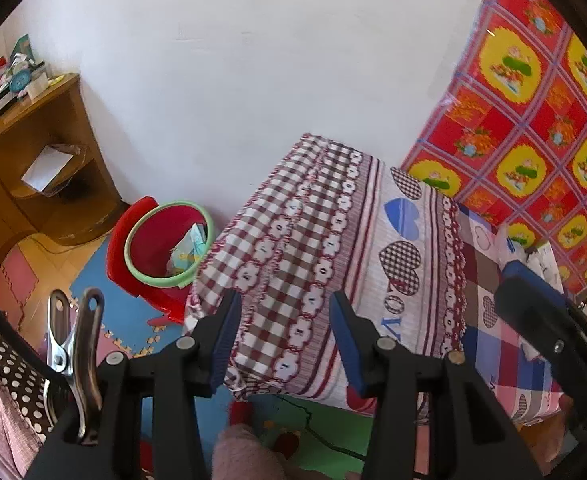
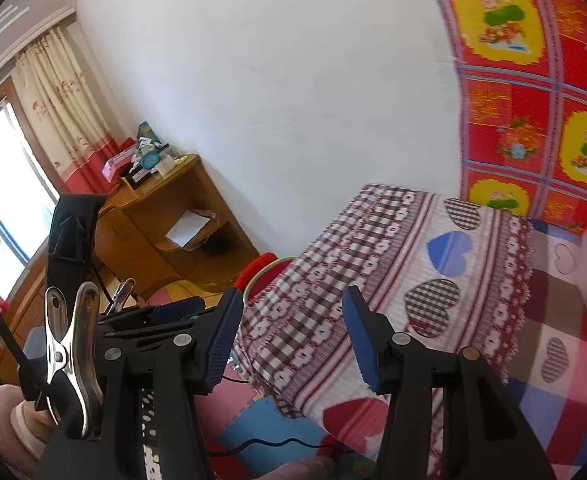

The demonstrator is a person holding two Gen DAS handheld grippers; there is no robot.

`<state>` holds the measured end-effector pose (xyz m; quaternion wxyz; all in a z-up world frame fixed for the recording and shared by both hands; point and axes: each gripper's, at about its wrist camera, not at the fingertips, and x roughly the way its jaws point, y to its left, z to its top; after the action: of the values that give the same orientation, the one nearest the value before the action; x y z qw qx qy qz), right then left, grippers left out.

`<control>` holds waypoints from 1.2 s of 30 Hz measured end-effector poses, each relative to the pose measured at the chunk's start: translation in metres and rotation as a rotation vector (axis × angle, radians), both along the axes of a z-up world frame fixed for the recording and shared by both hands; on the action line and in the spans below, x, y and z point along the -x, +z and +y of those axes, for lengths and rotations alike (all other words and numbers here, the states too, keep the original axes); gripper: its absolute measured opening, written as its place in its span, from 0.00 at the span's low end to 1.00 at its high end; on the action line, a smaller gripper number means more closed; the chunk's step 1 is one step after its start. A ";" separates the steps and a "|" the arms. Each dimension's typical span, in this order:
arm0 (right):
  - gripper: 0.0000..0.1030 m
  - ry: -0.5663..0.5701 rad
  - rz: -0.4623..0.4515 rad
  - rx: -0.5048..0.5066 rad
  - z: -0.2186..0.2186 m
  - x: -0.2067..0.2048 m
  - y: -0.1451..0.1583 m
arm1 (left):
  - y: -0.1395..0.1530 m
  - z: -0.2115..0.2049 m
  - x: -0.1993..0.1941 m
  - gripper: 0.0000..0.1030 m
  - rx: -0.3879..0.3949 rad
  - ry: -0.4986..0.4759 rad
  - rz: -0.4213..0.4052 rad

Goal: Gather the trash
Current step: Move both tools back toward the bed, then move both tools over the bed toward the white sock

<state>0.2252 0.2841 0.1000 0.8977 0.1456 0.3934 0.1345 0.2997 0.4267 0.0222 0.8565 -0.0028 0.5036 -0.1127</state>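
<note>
Both grippers are empty right now. The left gripper [image 1: 285, 336] has its blue pads spread partway with nothing between them, and the right gripper [image 2: 291, 334] is the same. They hang over the corner of a bed with a checked, heart-print sheet [image 1: 333, 248]. The red trash bin [image 1: 169, 240] (green ring round the rim, crumpled wrappers [image 1: 189, 250] already inside) sits on the foam floor mat [image 1: 93, 284] just beside the bed, near a wooden cabinet [image 1: 37, 160].

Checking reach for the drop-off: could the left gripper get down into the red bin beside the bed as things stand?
Probably yes: the red bin stands open-topped on the floor, nothing covers it, and the left gripper has empty jaws; only the bed corner crowds it.
</note>
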 end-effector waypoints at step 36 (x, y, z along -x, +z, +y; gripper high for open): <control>0.51 -0.339 0.104 0.033 -0.079 0.051 -0.030 | -0.029 -0.083 -0.012 0.46 0.050 -0.289 0.061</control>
<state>0.1745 0.2055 0.0704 0.8883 0.2018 0.4113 -0.0333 0.3120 0.3439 -0.0069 0.8153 0.0450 0.5216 -0.2472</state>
